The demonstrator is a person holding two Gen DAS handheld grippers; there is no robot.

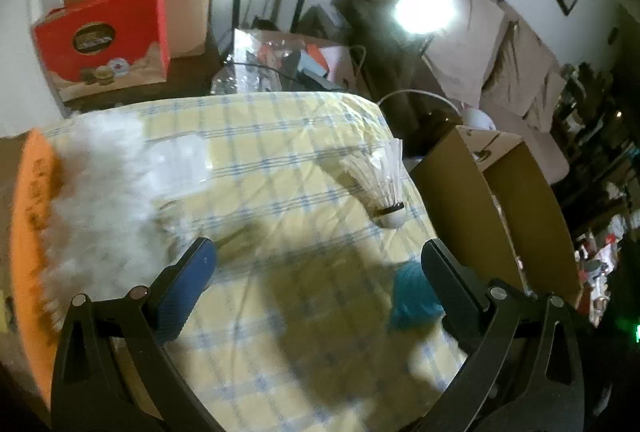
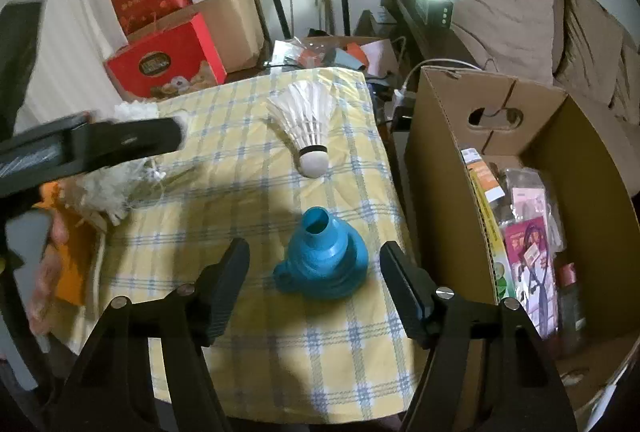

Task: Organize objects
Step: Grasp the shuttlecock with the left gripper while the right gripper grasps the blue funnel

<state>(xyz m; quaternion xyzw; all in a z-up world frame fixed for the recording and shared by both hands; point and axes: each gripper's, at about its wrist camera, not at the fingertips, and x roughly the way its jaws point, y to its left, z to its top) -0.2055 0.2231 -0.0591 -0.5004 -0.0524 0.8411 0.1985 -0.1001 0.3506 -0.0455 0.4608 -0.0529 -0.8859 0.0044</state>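
My right gripper (image 2: pixel 314 268) stands wide open and empty, its fingers either side of one blue funnel (image 2: pixel 322 264), not touching it. The funnel is collapsed in stepped rings, wide end down on the yellow checked cloth (image 2: pixel 240 192), spout mouth up, a small tab at its 8 o'clock. At the funnel's 12 o'clock lies one white-feathered shuttlecock (image 2: pixel 306 124), cork toward me with a dark band. At 10 o'clock one fluffy white duster (image 2: pixel 116 184) with an orange part lies under my left gripper (image 1: pixel 318 260), also spread wide and holding nothing. At 3 o'clock stands one open cardboard box (image 2: pixel 440 172) with packets inside.
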